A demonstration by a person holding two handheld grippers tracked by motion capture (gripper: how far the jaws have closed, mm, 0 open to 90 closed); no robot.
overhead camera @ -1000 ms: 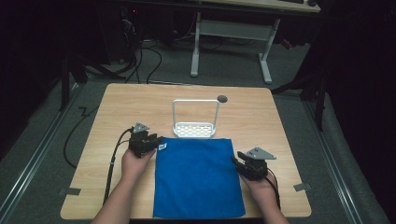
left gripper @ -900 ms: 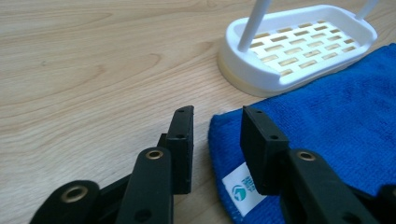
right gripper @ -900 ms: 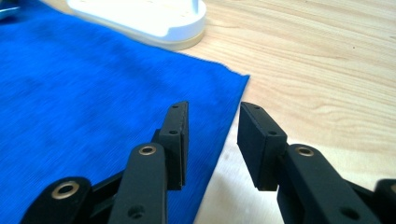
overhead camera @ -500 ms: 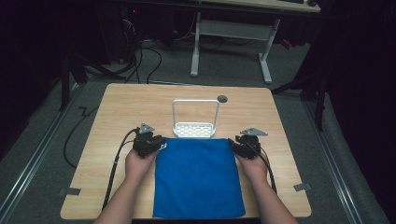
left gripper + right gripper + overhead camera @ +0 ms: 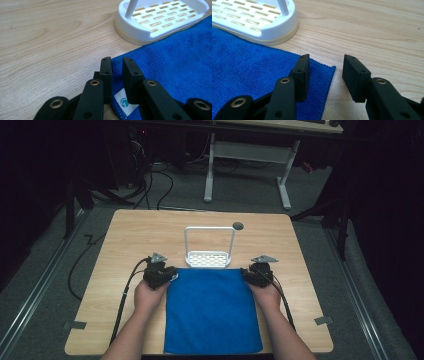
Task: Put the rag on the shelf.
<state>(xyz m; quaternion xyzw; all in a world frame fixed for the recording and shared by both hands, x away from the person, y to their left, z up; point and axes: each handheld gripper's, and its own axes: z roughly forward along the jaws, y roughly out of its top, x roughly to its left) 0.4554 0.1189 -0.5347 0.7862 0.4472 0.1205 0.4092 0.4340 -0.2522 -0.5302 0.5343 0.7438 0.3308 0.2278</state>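
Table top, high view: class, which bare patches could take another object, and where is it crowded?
Free: the wooden table strip left of the white rack, the strip right of it, and the far band behind it up to the dark round hole. Crowded: the near middle, covered by the blue cloth, with the left hand-held gripper and right hand-held gripper at its far corners.

The wooden table (image 5: 150,230) carries a blue cloth (image 5: 210,310) — and a white rack (image 5: 209,257).

The left gripper (image 5: 117,65) has just been closing; its jaws straddle the blue cloth's (image 5: 175,65) corner on the bench (image 5: 50,37), beside a white rack (image 5: 160,20).
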